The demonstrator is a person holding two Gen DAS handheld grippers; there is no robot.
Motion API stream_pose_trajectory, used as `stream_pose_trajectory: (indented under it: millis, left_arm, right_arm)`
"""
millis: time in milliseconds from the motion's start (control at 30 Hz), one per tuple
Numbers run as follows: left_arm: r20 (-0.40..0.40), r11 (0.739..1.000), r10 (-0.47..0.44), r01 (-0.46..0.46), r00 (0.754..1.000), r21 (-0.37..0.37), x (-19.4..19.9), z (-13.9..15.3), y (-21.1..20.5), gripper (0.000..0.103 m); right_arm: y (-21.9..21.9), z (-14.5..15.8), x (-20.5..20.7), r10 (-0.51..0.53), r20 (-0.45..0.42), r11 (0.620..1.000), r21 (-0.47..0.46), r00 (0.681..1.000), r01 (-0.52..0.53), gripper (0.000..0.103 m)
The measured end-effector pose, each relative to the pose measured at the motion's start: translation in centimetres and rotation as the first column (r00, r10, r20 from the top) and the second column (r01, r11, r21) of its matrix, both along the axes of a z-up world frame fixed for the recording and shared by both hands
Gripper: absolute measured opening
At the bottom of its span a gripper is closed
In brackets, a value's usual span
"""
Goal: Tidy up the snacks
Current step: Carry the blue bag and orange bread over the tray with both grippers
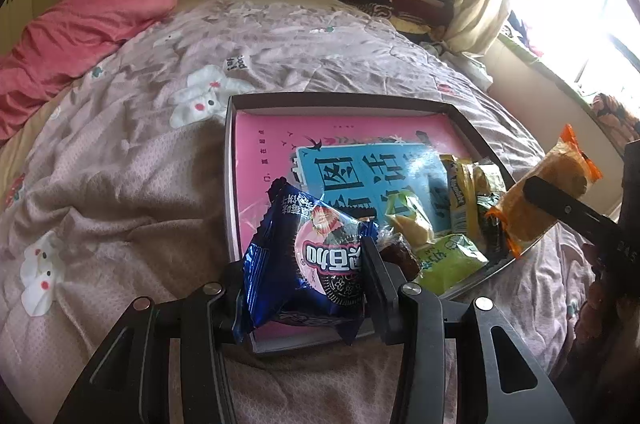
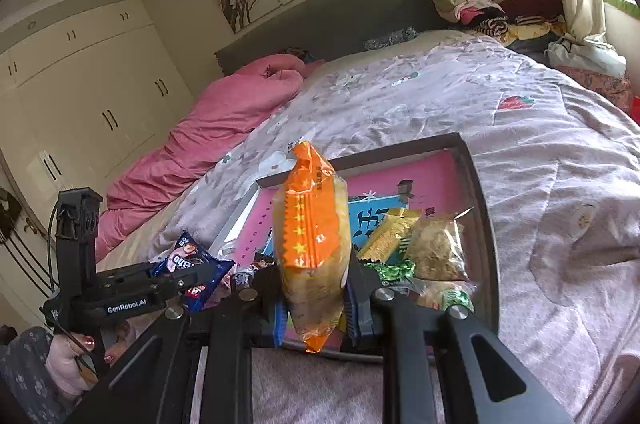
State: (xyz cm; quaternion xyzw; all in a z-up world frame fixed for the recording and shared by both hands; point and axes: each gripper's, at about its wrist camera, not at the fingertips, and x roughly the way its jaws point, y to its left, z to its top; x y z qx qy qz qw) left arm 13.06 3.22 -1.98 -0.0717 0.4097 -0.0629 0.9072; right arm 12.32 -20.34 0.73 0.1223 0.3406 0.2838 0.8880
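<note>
The bed [image 1: 280, 36] carries a shallow grey box [image 1: 230, 160] with a pink printed floor, lying near the bed's foot edge. A cluster of wrapped snacks [image 1: 460, 208] fills the box's near corner on the window side; the far half of its floor is bare.

The left claw [image 1: 306, 276] is clamped on a blue cookie packet [image 1: 308, 256], held over the box's near edge. The right claw [image 2: 316, 300] is pinched tight on an orange-and-clear packet [image 2: 312, 224], standing upright just above the near rim beside the cluster.

To do this step well, I judge each packet should go down flat onto bare pink floor, 1 at a time: lower until the wrapper rests, then release, so neither slides onto the bedding or topples the pile
</note>
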Motion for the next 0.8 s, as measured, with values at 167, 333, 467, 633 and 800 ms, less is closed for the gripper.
stream_pose_trajectory:
  millis: [167,333,467,633,800]
  left_arm:
    - [-0.004,1.0,0.001,-0.001,1.0,0.001,0.2,-0.2,0.1,0.047]
    - [-0.006,1.0,0.001,-0.001,1.0,0.007,0.4,-0.5,0.1,0.047]
    - [-0.007,1.0,0.005,-0.005,1.0,0.01,0.5,-0.7,0.1,0.047]
    - [-0.007,1.0,0.006,-0.006,1.0,0.011,0.6,-0.8,0.1,0.047]
    - [-0.007,1.0,0.006,-0.006,1.0,0.012,0.6,-0.8,0.2,0.047]
  right_arm:
    - [0.4,-0.9,0.7,0.01,-0.031,1.0,0.01,0.999,-0.01,0.023]
    - [1.0,-1.8,1.2,0.041,-0.073,0.999,0.018,0.996,-0.04,0.023]
    - [1.8,-2.2,1.2,0.071,-0.081,0.998,0.007,0.994,-0.07,0.023]
    - [2.6,-2.1,1.1,0.093,-0.073,0.996,-0.002,0.993,-0.093,0.023]
    - [3.1,-2.3,1.2,0.103,-0.071,0.994,-0.013,0.992,-0.105,0.024]
